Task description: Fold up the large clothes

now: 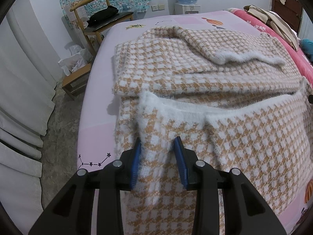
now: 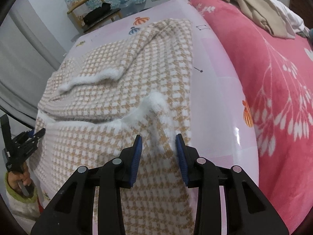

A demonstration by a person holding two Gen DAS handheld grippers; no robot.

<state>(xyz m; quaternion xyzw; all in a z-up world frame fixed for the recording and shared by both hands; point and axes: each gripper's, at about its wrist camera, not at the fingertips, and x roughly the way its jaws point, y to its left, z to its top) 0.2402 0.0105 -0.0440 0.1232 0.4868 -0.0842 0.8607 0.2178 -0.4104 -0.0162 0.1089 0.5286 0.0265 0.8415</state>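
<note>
A fluffy tan-and-white houndstooth sweater (image 1: 195, 74) lies on the pale pink bed sheet (image 1: 97, 137), its sleeves folded in over the body. Its near end with the white trim (image 1: 176, 105) is raised off the bed. My left gripper (image 1: 158, 146) is shut on a bunched fold at the left of this raised end, and the blue pads (image 1: 137, 156) press the knit. My right gripper (image 2: 158, 145) is shut on the right part of the same end, near the sweater (image 2: 117, 90)'s white corner (image 2: 156, 99). The left gripper (image 2: 29, 137) and the hand (image 2: 19, 178) holding it show at far left in the right wrist view.
A pink-red flowered blanket (image 2: 273, 78) with beige clothes (image 2: 254, 5) on it covers the bed's right side. A wooden chair (image 1: 101, 19) with a black item, a low stool (image 1: 76, 78) with plastic bags and a water dispenser (image 1: 186, 0) stand beyond the bed. Bare floor (image 1: 62, 121) runs along the left edge.
</note>
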